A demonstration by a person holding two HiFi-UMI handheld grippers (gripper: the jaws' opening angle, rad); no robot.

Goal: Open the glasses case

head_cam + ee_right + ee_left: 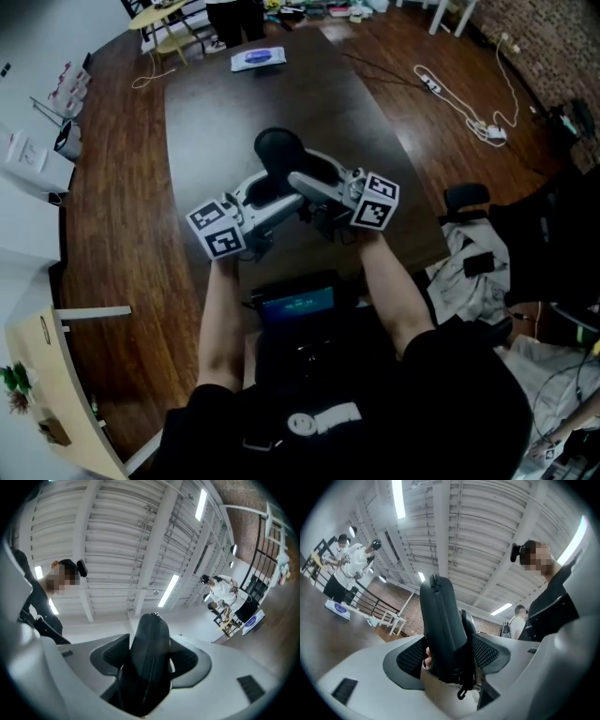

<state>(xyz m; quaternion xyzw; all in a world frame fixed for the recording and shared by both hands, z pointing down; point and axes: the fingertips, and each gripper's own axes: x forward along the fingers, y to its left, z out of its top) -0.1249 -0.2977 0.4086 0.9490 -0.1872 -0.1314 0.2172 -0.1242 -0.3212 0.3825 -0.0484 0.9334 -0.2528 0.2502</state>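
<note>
1. The smooth black oval glasses case [279, 150], zip-edged, is held above the dark wooden table [225, 103].
2. The jaws of the left gripper [266, 190] and the right gripper [311, 181] both clamp it.
3. A white cable [469, 108] lies on the floor.

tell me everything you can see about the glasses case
The case is black and matte, oblong with rounded ends. A zip runs along its edge and looks shut, and a small pull dangles at the near end. The case stands on edge, gripped between the pads of the left gripper and the right gripper, one at each end, and is held up above the dark table.
</note>
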